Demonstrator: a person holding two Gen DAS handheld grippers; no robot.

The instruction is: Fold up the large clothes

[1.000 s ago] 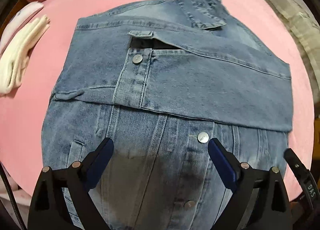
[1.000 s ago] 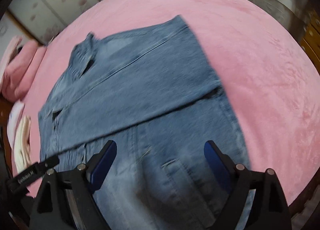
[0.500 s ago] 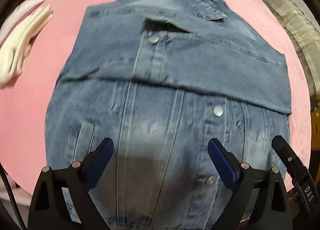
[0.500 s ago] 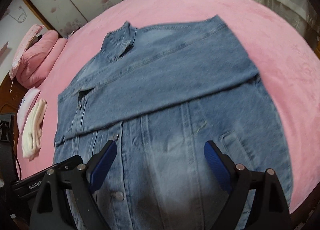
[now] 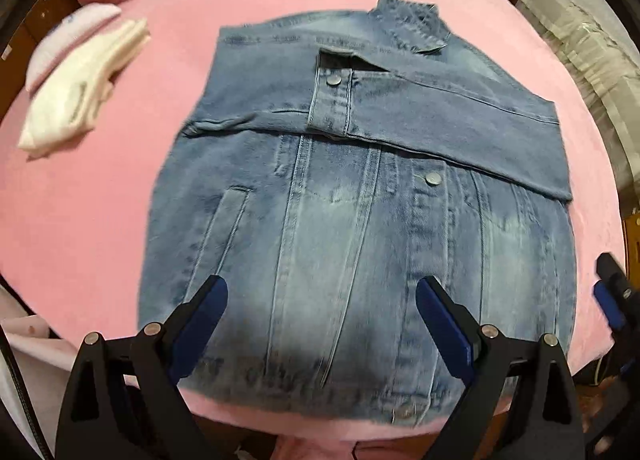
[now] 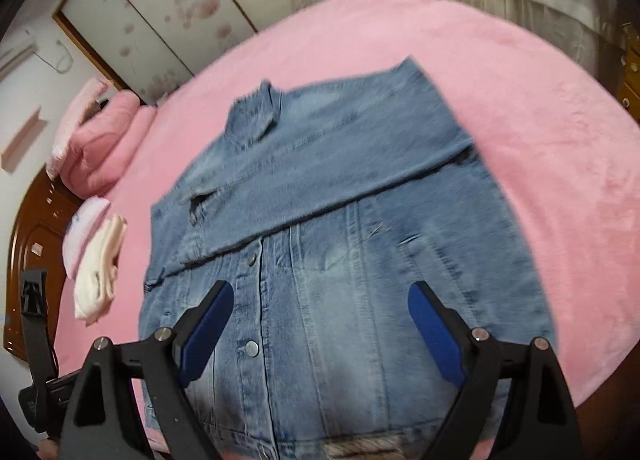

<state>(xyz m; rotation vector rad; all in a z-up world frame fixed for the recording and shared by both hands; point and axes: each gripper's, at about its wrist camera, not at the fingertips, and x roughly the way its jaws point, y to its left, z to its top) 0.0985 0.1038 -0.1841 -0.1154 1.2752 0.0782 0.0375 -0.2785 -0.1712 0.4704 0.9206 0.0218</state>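
My denim jacket (image 5: 360, 220) lies flat on the pink bed cover (image 5: 100, 200), front side up, with the buttons showing. Its collar (image 5: 412, 26) is at the far end from me and its bottom hem is at the near edge of the bed. Both sleeves are folded in across the chest, just below the collar, and they make one wide band from side to side. So I think the sleeve step is done and the big fold is what comes next.

My left gripper (image 5: 320, 300) hangs over the lower half of the jacket. Its blue pads are wide apart and there is nothing between them. My right gripper (image 6: 320, 304) hangs over the lower half too, nearer the button strip, and its pads are also wide apart with nothing in them. Neither one touches the cloth.

Next I think I need to go down to the hem, one gripper near each bottom corner, pinch the cloth, and carry the hem up and over to the collar so the jacket folds in half. Denim is thick and stiff, so I should grab a good bite of it and lift both corners together, or the fold will go crooked.

Some folded white clothes (image 5: 80, 88) sit well to the left of the jacket, out of the way, and pink pillows (image 6: 100, 140) lie past them
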